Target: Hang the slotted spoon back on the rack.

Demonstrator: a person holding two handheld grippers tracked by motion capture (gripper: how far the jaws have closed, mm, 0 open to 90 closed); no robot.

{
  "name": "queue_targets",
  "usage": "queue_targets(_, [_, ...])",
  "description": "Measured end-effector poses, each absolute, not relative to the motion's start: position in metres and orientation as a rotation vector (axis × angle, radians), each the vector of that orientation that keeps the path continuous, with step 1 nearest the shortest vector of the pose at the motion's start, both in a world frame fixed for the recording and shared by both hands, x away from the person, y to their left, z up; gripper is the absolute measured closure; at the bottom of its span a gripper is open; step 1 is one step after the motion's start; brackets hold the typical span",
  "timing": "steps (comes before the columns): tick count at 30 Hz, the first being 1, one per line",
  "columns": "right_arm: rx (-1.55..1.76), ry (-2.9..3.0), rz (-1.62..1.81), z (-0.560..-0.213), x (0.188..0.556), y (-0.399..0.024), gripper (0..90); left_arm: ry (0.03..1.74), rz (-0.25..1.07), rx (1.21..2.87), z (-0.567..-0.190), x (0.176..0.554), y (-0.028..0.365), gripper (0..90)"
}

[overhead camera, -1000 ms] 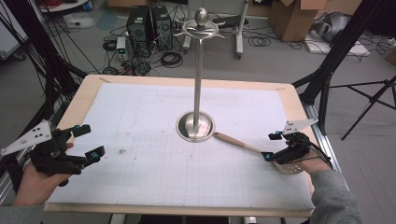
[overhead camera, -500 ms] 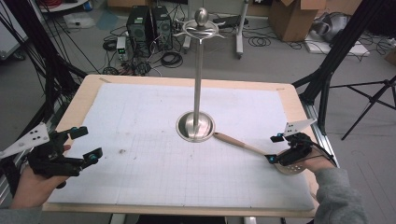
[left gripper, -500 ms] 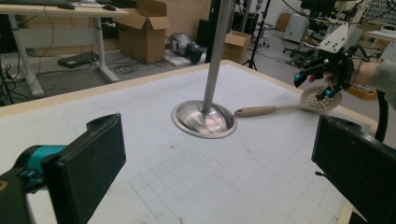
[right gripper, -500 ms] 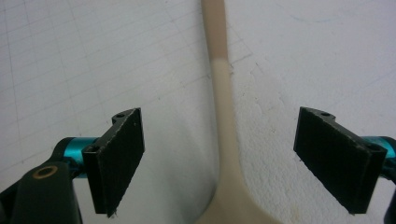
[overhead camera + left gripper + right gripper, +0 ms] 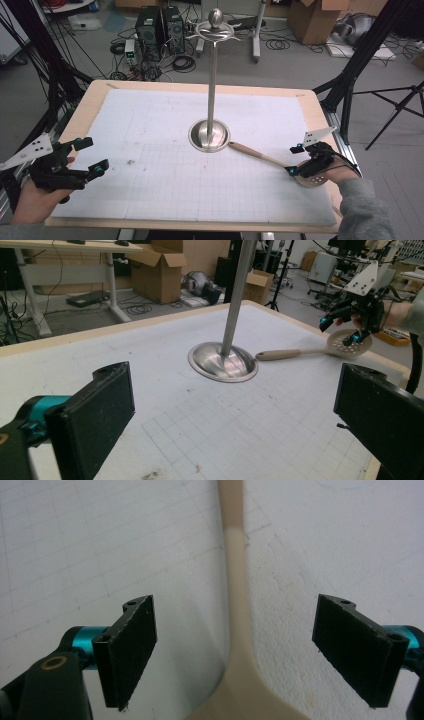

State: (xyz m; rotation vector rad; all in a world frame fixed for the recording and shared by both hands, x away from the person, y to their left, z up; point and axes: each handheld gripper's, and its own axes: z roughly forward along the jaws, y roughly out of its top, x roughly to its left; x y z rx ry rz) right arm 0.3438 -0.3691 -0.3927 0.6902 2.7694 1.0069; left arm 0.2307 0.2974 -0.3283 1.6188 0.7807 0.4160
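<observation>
Though the brief look went first to lettering, no brand, label or readable writing could be made out on the slotted spoon [image 5: 272, 160], on the metal stand [image 5: 212, 85] or on either gripper; the white mat [image 5: 150, 130] carried only a faint printed grid.

As for the spoon, it was a pale beige utensil with a slim handle that darkened slightly toward its far end, widening at the neck into a round, flat head pierced with small holes, which the left gripper view [image 5: 350, 341] showed best. It lay flat on the mat, directly beneath the right gripper [image 5: 300, 160]. In the right gripper view the neck of the spoon [image 5: 236, 610] ran straight up between the two black jaws, which stood wide apart on either side with clear mat between each pad and the handle, so nothing was gripped. Beyond the jaws the handle pointed away toward the round base of the stand, its tip ending just beside that base.

Across the table, the left gripper [image 5: 87, 157] sat well apart from the spoon, near the mat's edge, its jaws also spread wide and empty. Ahead of those jaws, in its own view, stood the polished base [image 5: 222, 361] with the upright pole rising from it, and farther off to the right the right gripper [image 5: 345, 325] hung over the spoon's head.
</observation>
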Motion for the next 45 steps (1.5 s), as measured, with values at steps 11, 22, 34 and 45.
queue_targets(11, [0.67,2.811,0.952,-0.398,0.349,-0.365,20.9,0.78,0.43,1.618,-0.327,0.228,0.301,3.2])
queue_targets(22, [0.665,2.834,0.893,-0.4,0.352,-0.361,27.8,0.778,0.424,1.624,-0.328,0.228,0.299,3.2])
queue_targets(34, [0.682,2.848,0.869,-0.391,0.354,-0.351,29.0,0.782,0.422,1.623,-0.329,0.229,0.301,3.2])
queue_targets(45, [0.672,2.888,0.801,-0.4,0.361,-0.346,32.9,0.786,0.421,1.622,-0.33,0.228,0.302,3.2])
